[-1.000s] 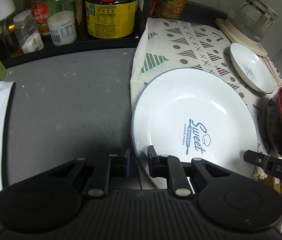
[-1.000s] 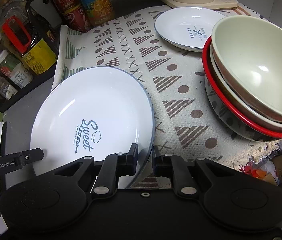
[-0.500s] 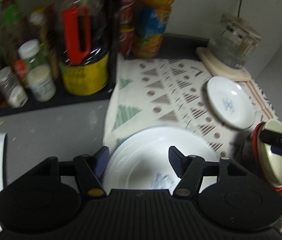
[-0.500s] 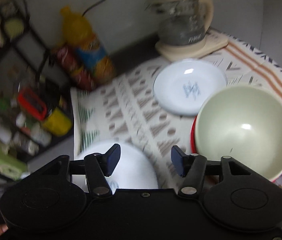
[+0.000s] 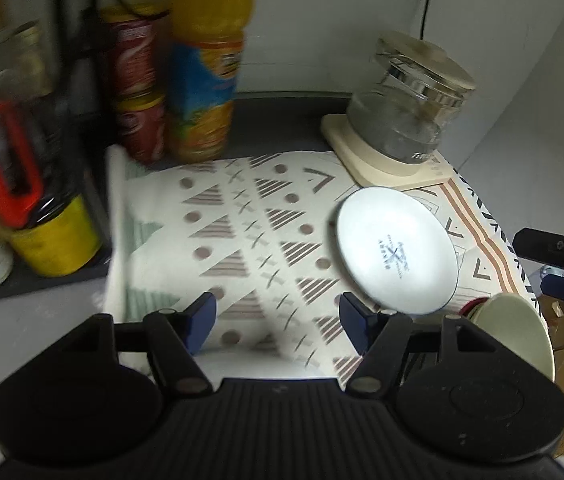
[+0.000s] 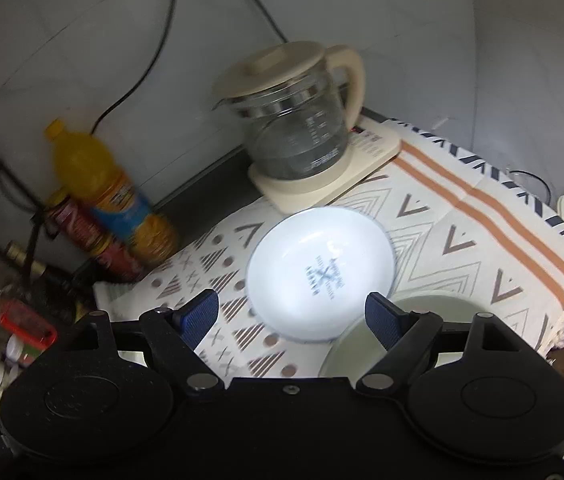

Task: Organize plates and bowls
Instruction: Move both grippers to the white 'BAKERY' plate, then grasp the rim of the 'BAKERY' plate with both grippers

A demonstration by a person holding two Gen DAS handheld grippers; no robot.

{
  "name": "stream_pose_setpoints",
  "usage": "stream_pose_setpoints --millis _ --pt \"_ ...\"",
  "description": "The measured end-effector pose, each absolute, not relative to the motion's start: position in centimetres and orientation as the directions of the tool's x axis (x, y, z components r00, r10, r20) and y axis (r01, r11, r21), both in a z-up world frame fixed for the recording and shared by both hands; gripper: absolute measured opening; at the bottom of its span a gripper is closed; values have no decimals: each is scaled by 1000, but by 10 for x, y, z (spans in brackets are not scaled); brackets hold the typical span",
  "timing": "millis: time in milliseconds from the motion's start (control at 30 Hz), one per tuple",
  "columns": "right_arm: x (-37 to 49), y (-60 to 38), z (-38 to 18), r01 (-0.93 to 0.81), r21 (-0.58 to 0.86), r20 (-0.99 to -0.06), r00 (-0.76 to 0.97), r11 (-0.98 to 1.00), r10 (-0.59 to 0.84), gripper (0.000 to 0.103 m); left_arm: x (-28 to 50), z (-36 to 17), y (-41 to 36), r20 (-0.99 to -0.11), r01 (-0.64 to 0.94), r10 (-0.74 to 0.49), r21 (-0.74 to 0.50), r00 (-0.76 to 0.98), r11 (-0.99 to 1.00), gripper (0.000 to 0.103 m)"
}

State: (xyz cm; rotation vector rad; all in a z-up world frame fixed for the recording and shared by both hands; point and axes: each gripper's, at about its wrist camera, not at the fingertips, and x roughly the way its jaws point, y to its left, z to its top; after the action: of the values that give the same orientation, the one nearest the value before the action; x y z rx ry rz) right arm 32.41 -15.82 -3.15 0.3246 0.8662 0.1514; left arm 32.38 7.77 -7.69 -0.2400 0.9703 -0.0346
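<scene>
1. Since the earlier frame, both of your grippers have let go of the large plate and lifted away from it. Their jaws have just been opening. The left gripper [image 5: 278, 322] and the right gripper [image 6: 296, 316] now stand wide apart with nothing between the pads.

2. Nearest: only a pale sliver of the large plate [image 5: 266, 366] shows under the left gripper, lying on the patterned cloth [image 5: 242, 240]. You cannot tell whether it overhangs the cloth's edge. A low return pass could clip it.

3. Beside it, at the right: the stacked bowls [image 6: 418, 320], cream inside a red rim, sit at the near right end of the surface. The right gripper's right finger [image 6: 382, 320] hangs over the top bowl's rim. A careless descent may tip the stack toward the edge.

4. Middle: the small plate [image 6: 322, 272] lies flat on the cloth, just behind the bowls. Pinching its shallow rim could make it slide or drag the cloth.

5. Farthest: the glass kettle [image 6: 294, 128] on its base stands just behind the small plate, and the orange bottle [image 5: 202, 64] crowds the left. An overshoot could strike either.
</scene>
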Motion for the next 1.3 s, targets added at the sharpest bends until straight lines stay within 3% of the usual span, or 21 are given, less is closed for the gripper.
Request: stream_pose_setpoints --millis 467,667,867,1033,1300 --pt "385 -199 -75 178 341 -800 571 923 185 77 406 -104 38 -826 3 -249 -287 506 958 64" --pt "411 -213 -99 232 361 -828 526 903 196 67 433 -125 30 -847 -8 -258 -295 465 955 58" --pt "429 -225 -128 310 396 -862 450 865 233 55 456 -151 27 -874 -36 -286 -326 393 945 44" --pt "442 -224 -141 327 393 -882 398 859 252 33 462 -169 28 -886 -69 -306 -350 349 934 29" --pt "459 -219 -153 310 360 -905 345 880 249 25 465 -185 25 -890 -102 -330 -377 315 921 20"
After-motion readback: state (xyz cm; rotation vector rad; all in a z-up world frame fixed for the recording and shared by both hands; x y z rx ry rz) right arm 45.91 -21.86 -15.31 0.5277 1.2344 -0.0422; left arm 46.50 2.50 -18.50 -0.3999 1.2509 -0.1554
